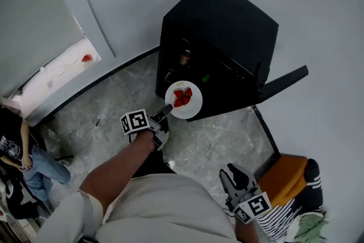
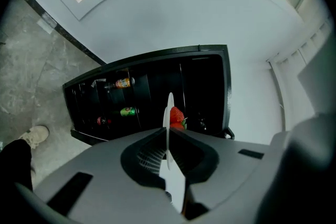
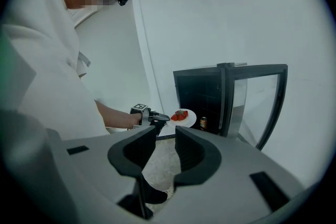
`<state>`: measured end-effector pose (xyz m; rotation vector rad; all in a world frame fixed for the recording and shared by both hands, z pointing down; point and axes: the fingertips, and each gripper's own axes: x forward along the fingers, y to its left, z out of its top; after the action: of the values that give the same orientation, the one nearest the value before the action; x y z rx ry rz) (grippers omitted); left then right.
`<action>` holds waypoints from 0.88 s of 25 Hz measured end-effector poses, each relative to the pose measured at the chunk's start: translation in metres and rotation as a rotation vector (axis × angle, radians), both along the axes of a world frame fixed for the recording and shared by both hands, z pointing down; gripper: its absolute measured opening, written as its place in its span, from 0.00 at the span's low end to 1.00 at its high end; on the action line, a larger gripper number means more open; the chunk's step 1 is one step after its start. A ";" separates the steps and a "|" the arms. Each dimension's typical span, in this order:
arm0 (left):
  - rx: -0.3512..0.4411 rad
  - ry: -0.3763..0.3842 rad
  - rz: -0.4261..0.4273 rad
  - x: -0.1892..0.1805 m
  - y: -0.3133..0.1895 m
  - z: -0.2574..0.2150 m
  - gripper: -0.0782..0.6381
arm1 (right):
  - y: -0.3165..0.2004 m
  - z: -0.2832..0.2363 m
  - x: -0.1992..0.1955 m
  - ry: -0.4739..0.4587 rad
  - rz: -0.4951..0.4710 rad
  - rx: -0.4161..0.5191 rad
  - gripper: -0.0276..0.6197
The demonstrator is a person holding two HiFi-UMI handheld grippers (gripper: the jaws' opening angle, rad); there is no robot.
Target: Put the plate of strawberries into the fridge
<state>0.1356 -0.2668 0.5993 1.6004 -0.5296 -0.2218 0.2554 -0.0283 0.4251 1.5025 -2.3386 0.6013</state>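
Observation:
A white plate point(image 1: 193, 106) with several red strawberries point(image 1: 182, 97) hangs in front of the open black fridge point(image 1: 222, 25), level with its lower shelves. My left gripper point(image 1: 167, 108) is shut on the plate's near rim. In the left gripper view the plate point(image 2: 169, 107) stands edge-on between the jaws, with a strawberry point(image 2: 177, 115) behind it and the fridge interior point(image 2: 152, 97) beyond. My right gripper point(image 1: 232, 172) hangs low at the right, open and empty. In the right gripper view the plate point(image 3: 188, 119) and the left gripper point(image 3: 157, 118) show ahead of the open jaws point(image 3: 165, 134).
The fridge door point(image 1: 284, 81) stands open to the right. Bottles point(image 2: 122, 82) and cans point(image 2: 127, 110) sit on the shelves. An orange stool with striped cloth point(image 1: 290, 179) is at lower right. A person point(image 1: 25, 165) sits at far left. My shoe point(image 2: 34, 136) is on the marble floor.

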 end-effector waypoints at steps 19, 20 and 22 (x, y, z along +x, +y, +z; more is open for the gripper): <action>-0.081 -0.077 0.011 0.107 -0.148 0.099 0.14 | -0.057 -0.007 0.051 0.072 0.232 -0.117 0.24; -0.085 -0.083 0.011 0.110 -0.152 0.103 0.14 | -0.057 -0.008 0.054 0.077 0.247 -0.120 0.23; -0.089 -0.096 0.013 0.116 -0.159 0.110 0.14 | -0.056 -0.008 0.060 0.079 0.276 -0.128 0.23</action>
<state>0.2514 -0.4262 0.7091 1.5333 -0.5949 -0.1100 0.3151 -0.0846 0.4173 1.7672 -2.0091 0.7286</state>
